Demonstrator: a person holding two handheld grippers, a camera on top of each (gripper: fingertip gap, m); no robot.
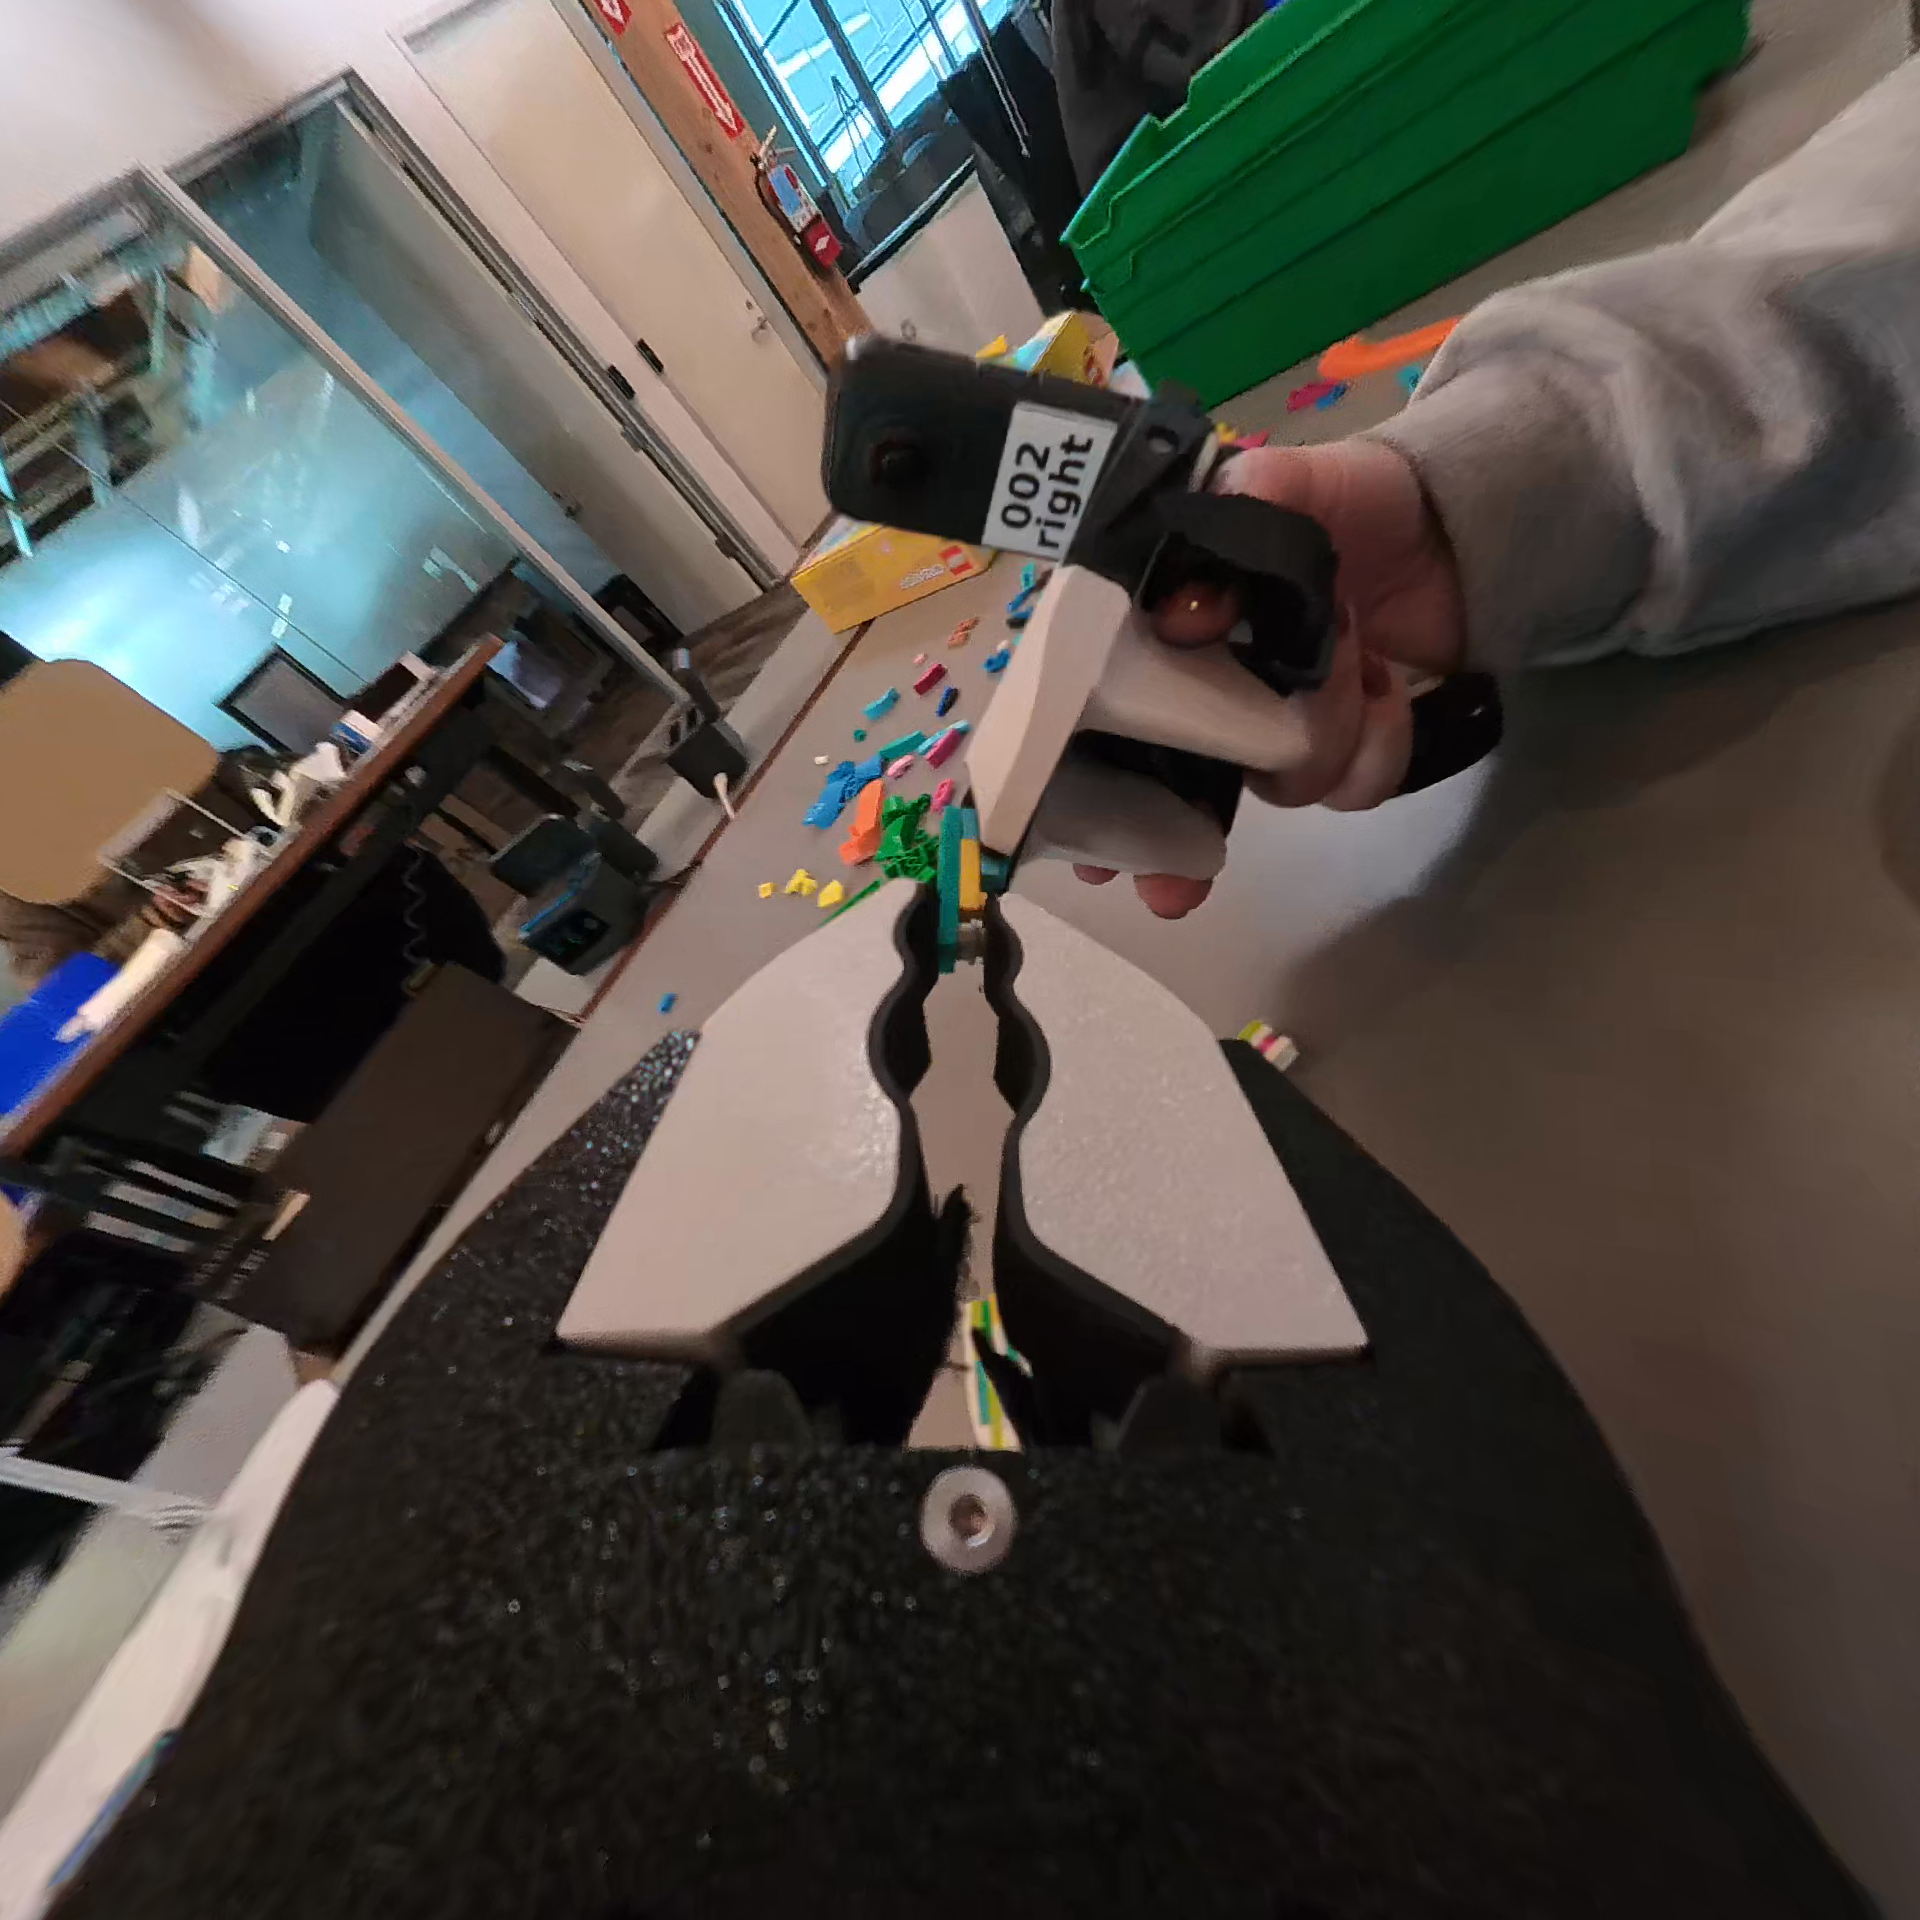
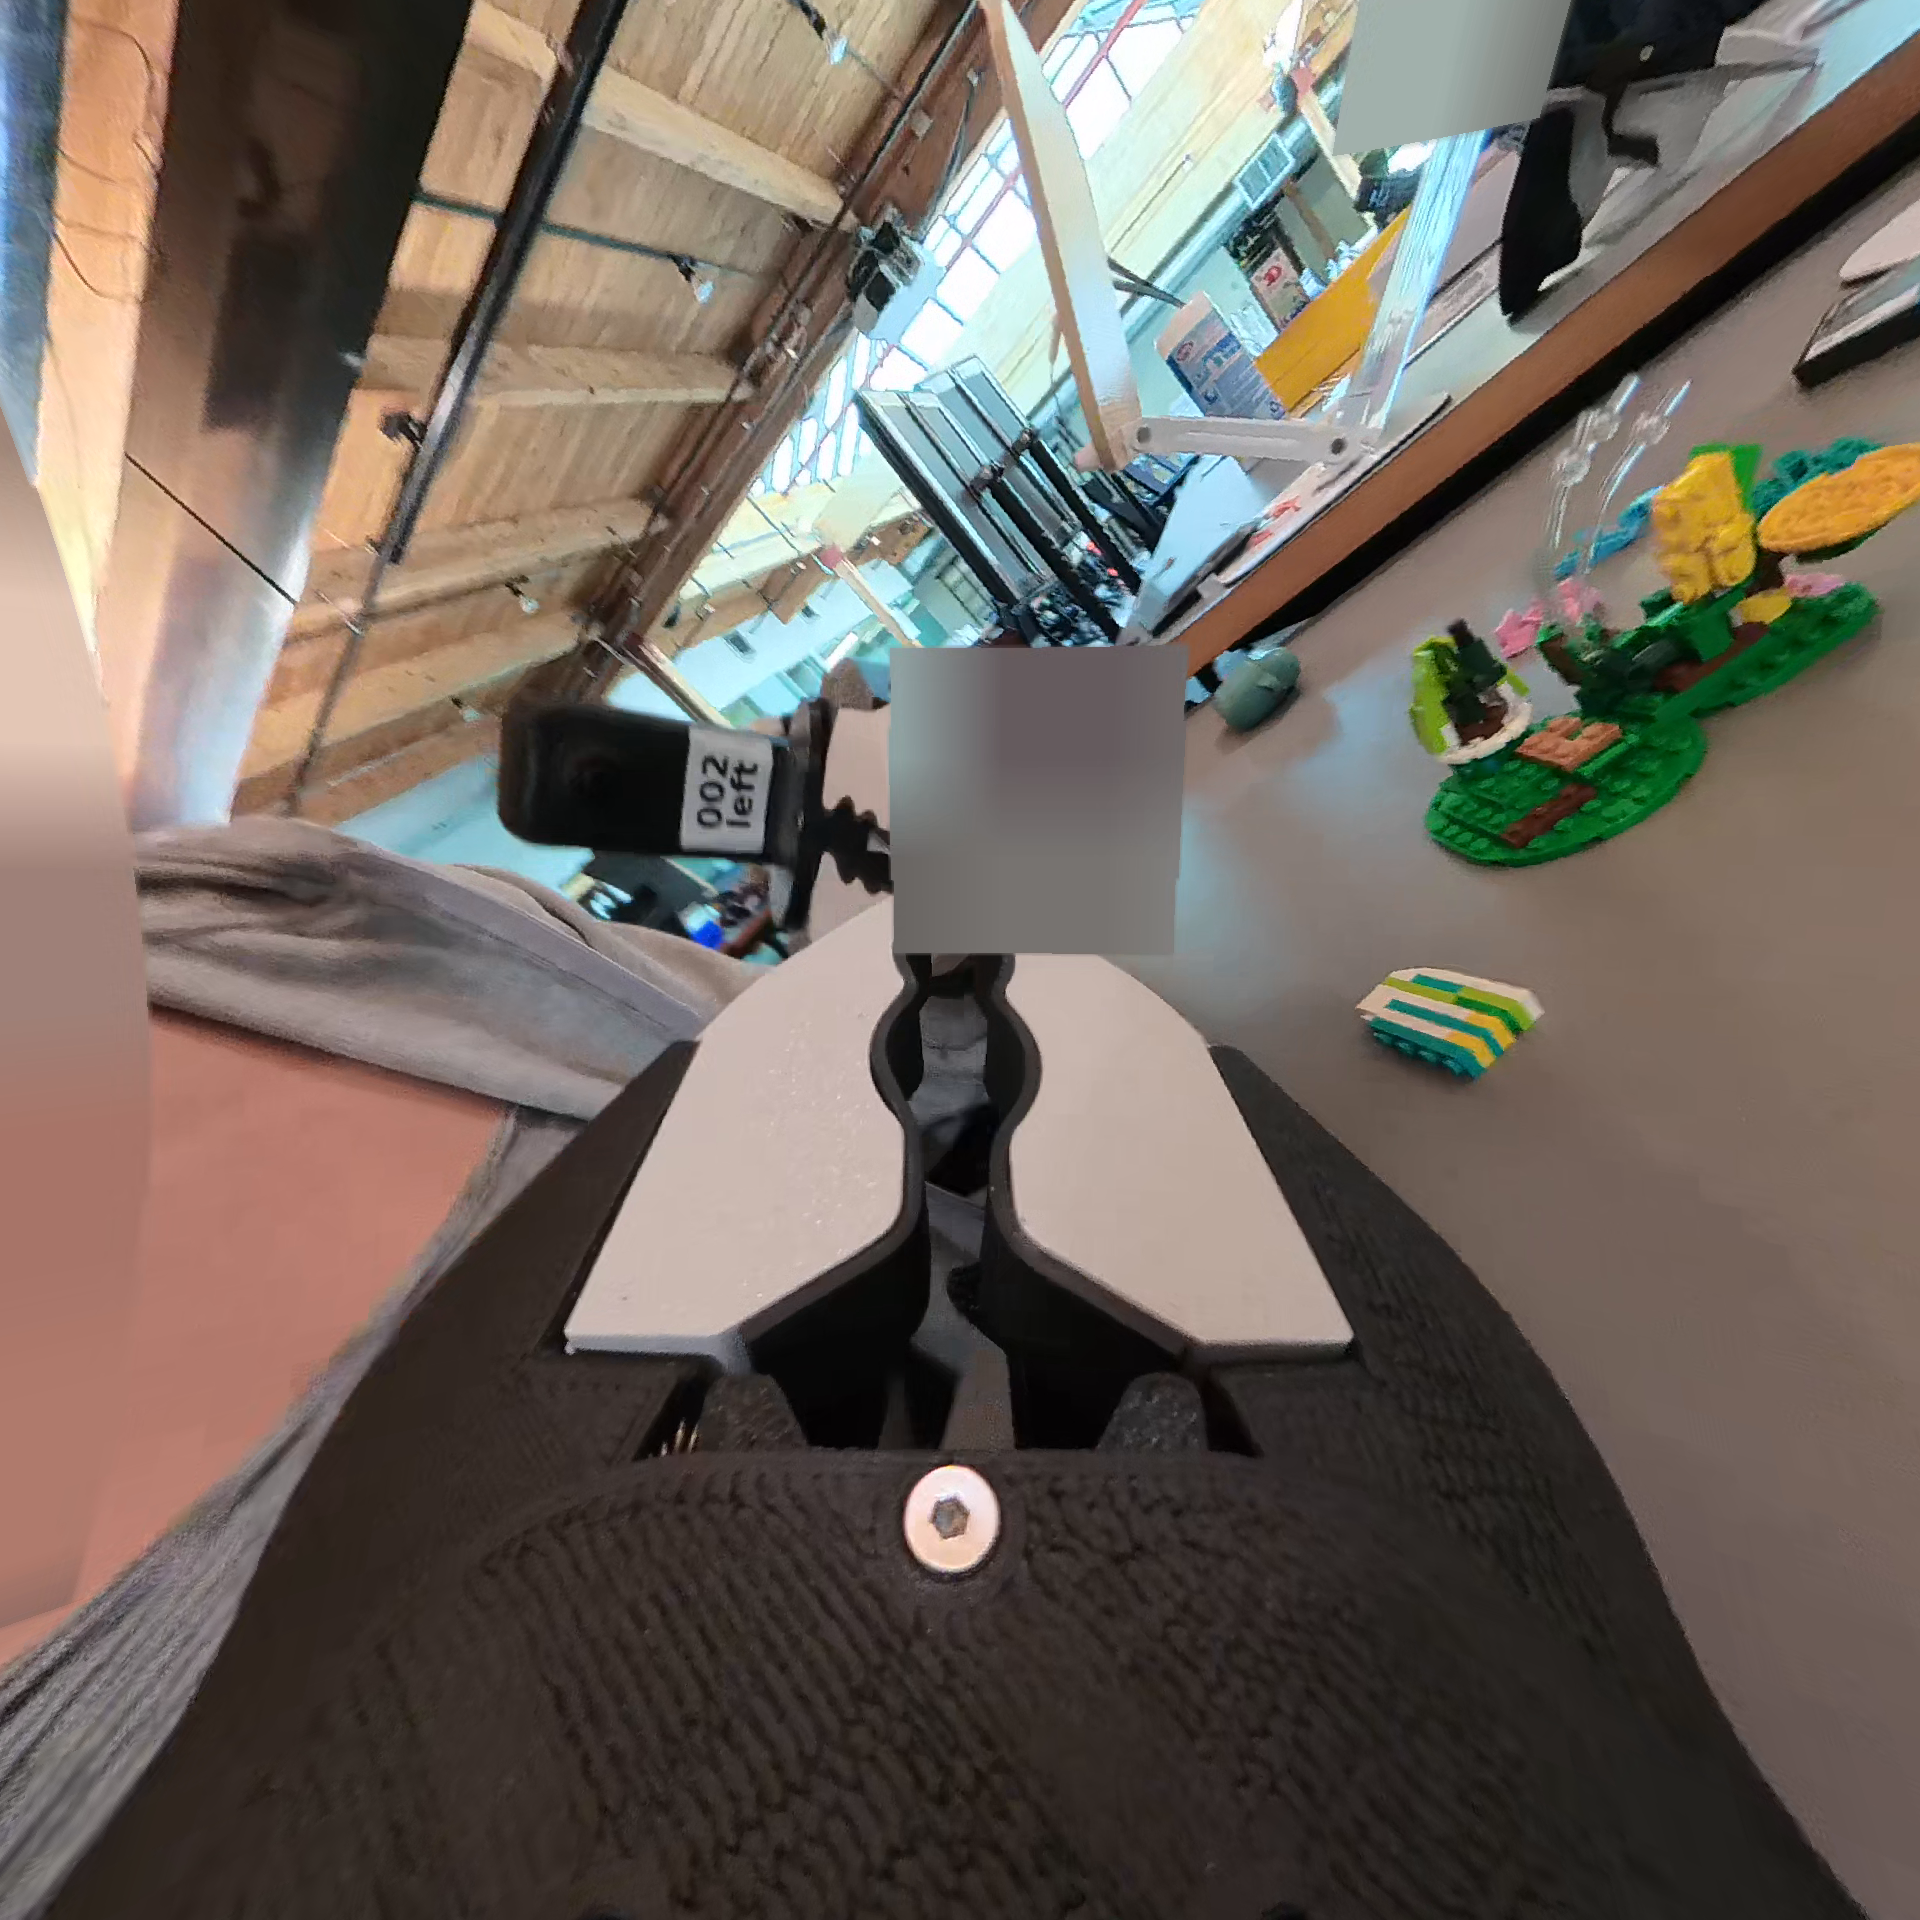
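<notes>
Closest in, the left gripper [image 1: 954,925] had its two pale fingers [image 1: 810,1029] pinched on a small brick assembly [image 1: 958,883], a teal plate standing on edge with a yellow piece stuck to it, both pads pressing on its lower end. The right gripper [image 1: 1003,868] came in from the upper right, held by a hand [image 1: 1351,644] in a grey sleeve [image 1: 1683,457], and its fingertips met the top end of that same little assembly, clamped on the teal bit there, so the thing was held up off the grey table [image 1: 1558,1039] between the two tools. In the right wrist view the fingertips themselves were behind a blurred patch, so nothing to read there. A small striped white, teal and yellow brick build [image 2: 1449,1018] lay on the table just off to the side. Past the grippers there was a scatter of loose bricks [image 1: 883,769] in blue, orange, pink, green and yellow, then a yellow box [image 1: 894,571] near the table edge. Farther off sat a green baseplate model [image 2: 1642,707] with yellow and orange bits, and stacked green bins [image 1: 1403,177] at the far end.
</notes>
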